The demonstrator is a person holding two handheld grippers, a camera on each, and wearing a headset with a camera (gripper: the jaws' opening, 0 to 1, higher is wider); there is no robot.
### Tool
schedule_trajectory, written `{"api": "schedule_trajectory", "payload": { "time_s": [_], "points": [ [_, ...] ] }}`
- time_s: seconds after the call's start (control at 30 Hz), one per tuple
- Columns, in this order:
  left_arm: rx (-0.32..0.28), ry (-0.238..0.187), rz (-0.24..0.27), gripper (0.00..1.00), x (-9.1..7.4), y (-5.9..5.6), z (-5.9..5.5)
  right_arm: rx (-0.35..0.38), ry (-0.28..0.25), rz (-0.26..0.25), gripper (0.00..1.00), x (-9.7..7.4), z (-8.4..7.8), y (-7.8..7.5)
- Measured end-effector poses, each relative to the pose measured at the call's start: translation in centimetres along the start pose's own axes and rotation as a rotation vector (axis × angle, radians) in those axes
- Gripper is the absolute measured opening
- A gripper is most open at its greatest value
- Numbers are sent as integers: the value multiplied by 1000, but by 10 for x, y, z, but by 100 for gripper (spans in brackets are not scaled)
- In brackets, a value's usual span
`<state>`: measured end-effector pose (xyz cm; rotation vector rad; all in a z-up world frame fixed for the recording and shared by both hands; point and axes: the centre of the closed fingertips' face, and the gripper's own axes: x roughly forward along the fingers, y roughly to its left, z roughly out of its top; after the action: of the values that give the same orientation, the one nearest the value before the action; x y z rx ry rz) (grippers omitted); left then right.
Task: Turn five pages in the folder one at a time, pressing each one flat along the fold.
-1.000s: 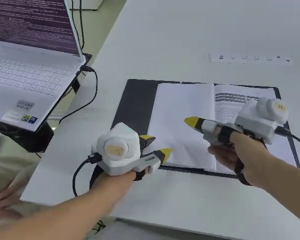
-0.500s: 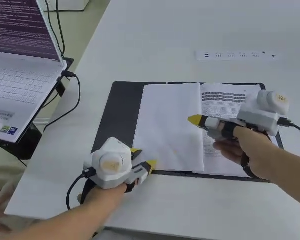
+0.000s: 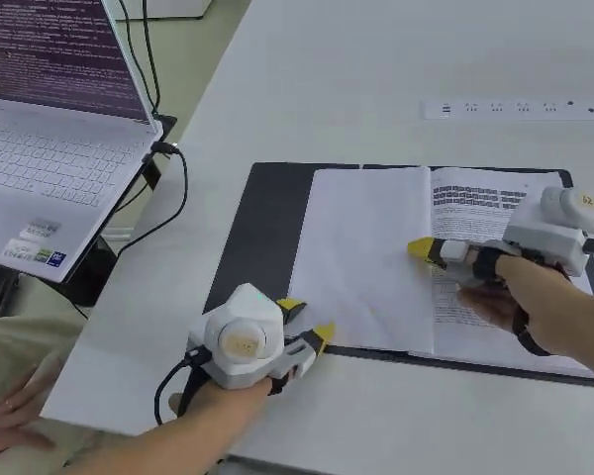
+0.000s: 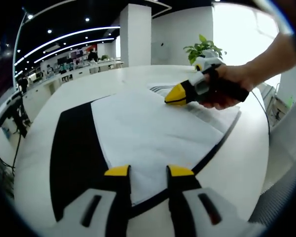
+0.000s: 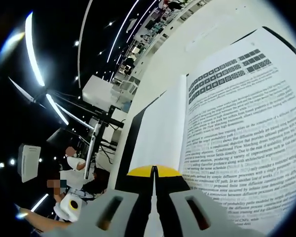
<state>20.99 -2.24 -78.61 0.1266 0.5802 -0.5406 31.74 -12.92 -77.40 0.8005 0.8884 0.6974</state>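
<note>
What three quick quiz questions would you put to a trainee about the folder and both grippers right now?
1. True or false: the right gripper has its jaws shut, with its tip close to the fold of the folder.
2. Pick one. The left gripper is: A) clamped on a page; B) open, at the folder's near edge; C) resting on a keyboard.
3. Fill the gap: the right-hand page carries printed text, while the left-hand page is ____.

Key: 1 true. 2 B. 3 blank.
</note>
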Motion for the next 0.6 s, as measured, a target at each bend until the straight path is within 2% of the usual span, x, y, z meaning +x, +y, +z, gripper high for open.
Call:
{"api": "schedule_trajectory", "payload": {
  "time_s": [0.1, 0.17, 0.33, 0.6],
  "points": [
    [0, -4, 0, 27, 0, 0, 0, 36, -25, 11, 0, 3, 8, -1],
    [-3, -6, 2, 27, 0, 0, 0, 51, -23, 18, 0, 5, 11, -2],
    [-5, -6, 7, 27, 0, 1, -1, 124, -67, 34, 0, 9, 24, -2],
    [-4, -11, 9, 27, 0, 0, 1, 180, -132, 15, 0, 16, 49, -14]
  ]
}}
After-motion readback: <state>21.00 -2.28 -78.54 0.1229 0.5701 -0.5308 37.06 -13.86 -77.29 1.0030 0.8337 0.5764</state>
